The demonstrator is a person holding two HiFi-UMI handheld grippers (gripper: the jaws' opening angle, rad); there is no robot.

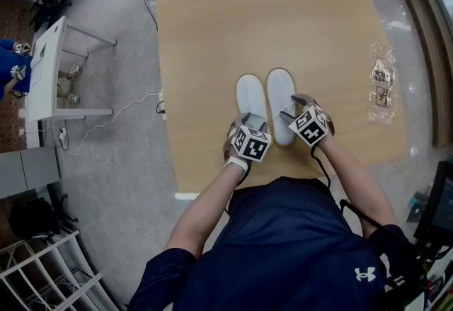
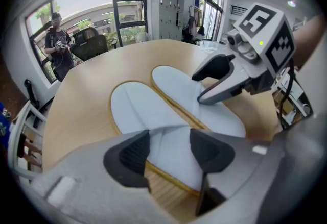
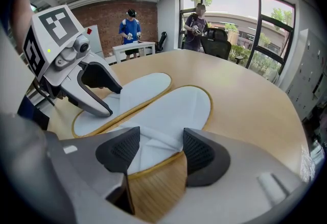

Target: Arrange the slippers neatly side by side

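Observation:
Two white slippers with yellow edging lie flat, side by side and touching, on the wooden table (image 1: 212, 33). The left slipper (image 1: 250, 95) (image 2: 143, 110) has its near strap end between the open jaws of my left gripper (image 1: 244, 120) (image 2: 168, 149). Likewise, the near end of the right slipper (image 1: 280, 93) (image 3: 179, 105) sits between the open jaws of my right gripper (image 1: 291, 111) (image 3: 156, 149). Each gripper view also shows the other slipper (image 2: 176, 80) (image 3: 138, 88) and the other gripper (image 2: 227, 82) (image 3: 94, 93) hovering just above its heel.
A clear plastic bag (image 1: 382, 90) lies near the table's right edge. A white desk (image 1: 46, 69) and a cable (image 1: 120, 115) are on the floor side at left. A person (image 3: 196, 26) stands by the window, another (image 3: 130, 29) by the brick wall.

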